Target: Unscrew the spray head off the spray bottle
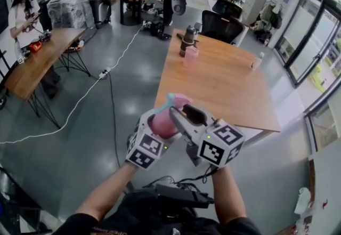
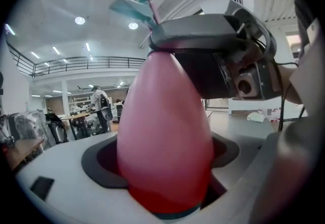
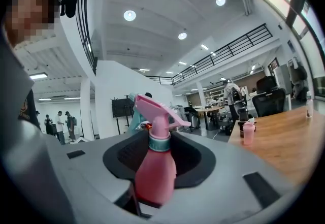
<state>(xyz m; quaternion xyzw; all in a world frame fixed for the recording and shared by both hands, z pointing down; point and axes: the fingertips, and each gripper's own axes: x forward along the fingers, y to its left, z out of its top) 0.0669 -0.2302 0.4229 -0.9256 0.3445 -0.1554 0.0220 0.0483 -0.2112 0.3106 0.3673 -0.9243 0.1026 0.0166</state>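
Pink spray bottle (image 1: pixel 163 125) is up in the air before a wooden table (image 1: pixel 224 84), between left gripper (image 1: pixel 153 121) and right gripper (image 1: pixel 182 114)

Left gripper view: jaws clamp its body; right gripper clasps the neck

Right gripper view: jaws closed on the bottle, spray head (image 3: pixel 153 108) pointing away

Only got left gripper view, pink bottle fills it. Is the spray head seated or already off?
Observer: Seated. Right gripper view shows the spray head on the spray bottle, with a teal collar at the neck.
Operator: What's the right gripper on?
Observer: The right gripper has its fingers either side of that collar, apparently closed on it.
Operator: Bottle resting on anything?
Observer: No. Head view shows it held in the air, not set down on the wooden table.
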